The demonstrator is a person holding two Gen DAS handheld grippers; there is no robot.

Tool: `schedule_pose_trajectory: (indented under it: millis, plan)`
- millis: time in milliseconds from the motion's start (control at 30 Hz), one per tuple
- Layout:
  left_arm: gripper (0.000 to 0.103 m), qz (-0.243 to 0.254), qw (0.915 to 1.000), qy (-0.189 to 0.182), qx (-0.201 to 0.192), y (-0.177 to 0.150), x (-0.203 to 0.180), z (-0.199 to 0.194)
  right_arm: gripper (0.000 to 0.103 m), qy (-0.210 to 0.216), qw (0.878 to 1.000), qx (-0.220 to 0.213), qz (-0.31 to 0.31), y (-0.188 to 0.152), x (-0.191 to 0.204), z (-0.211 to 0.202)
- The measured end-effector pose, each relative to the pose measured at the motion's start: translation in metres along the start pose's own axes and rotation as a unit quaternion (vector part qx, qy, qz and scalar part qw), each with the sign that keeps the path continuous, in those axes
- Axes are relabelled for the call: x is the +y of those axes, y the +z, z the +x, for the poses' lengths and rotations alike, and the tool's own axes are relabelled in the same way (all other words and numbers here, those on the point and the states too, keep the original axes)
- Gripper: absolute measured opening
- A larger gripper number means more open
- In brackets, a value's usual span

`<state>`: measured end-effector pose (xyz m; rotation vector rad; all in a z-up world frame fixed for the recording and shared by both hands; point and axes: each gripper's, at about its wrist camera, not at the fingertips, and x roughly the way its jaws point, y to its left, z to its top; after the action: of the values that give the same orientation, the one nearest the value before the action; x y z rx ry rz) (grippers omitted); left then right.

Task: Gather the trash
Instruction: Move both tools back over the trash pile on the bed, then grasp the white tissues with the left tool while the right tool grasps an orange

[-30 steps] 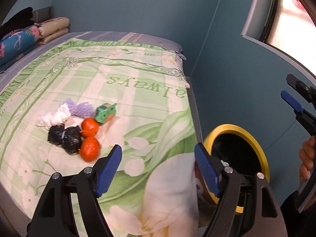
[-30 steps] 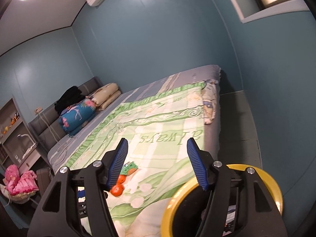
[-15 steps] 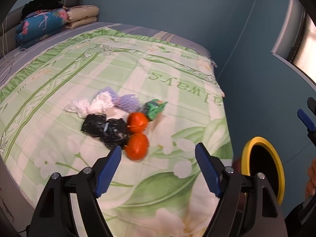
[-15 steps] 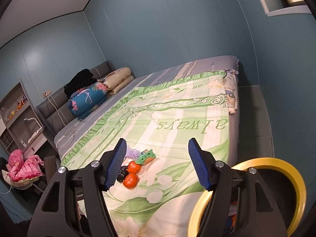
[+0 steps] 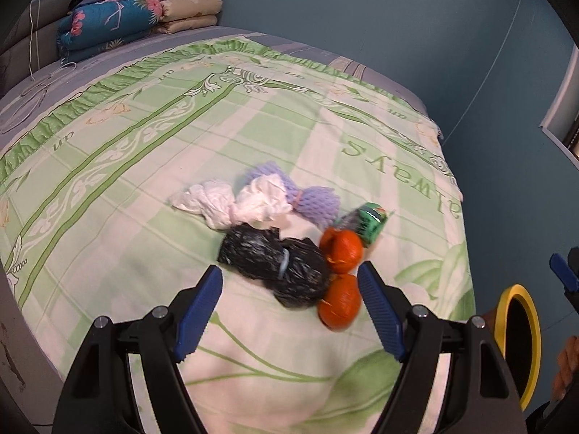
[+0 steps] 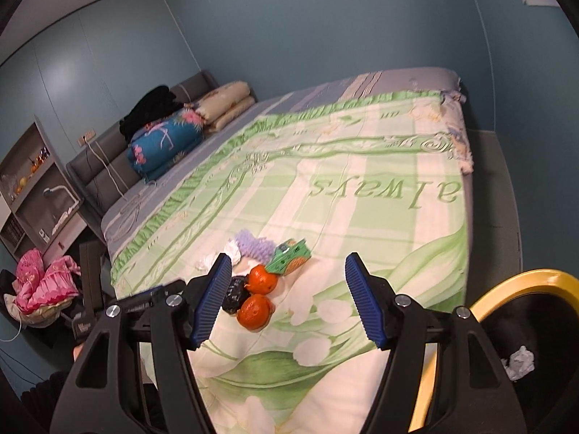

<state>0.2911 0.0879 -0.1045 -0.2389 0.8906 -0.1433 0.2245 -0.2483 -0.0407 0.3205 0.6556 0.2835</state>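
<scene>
With my left gripper (image 5: 289,311) spread wide, I should descend squarely over the crumpled black plastic bag (image 5: 275,266) near the green-patterned bed's (image 5: 144,144) foot edge, avoiding the oranges (image 5: 340,275).

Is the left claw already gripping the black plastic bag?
No, the left claw is open, with the crumpled black plastic bag lying beyond its fingertips.

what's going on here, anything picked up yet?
Nothing held yet. The left gripper, jaws open, hovers near the black bag in the trash pile on the bed. The right gripper, jaws also open and empty, hangs beside the yellow-rimmed bin, which holds a crumpled paper.
</scene>
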Motion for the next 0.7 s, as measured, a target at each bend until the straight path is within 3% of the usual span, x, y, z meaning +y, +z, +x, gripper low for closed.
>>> schedule_pose_trajectory:
  millis: [400,700]
  plan:
    - [0.074,-0.002,0.9993,0.021,0.029,0.039,0.041,0.061,0.062,0.009,0.995,0.097,-0.016,-0.028,0.034,0.095]
    - [0.074,0.005,0.998,0.014,0.061,0.052,0.049,0.105,0.062,0.018,0.987,0.154,-0.03,-0.049,0.053,0.15]
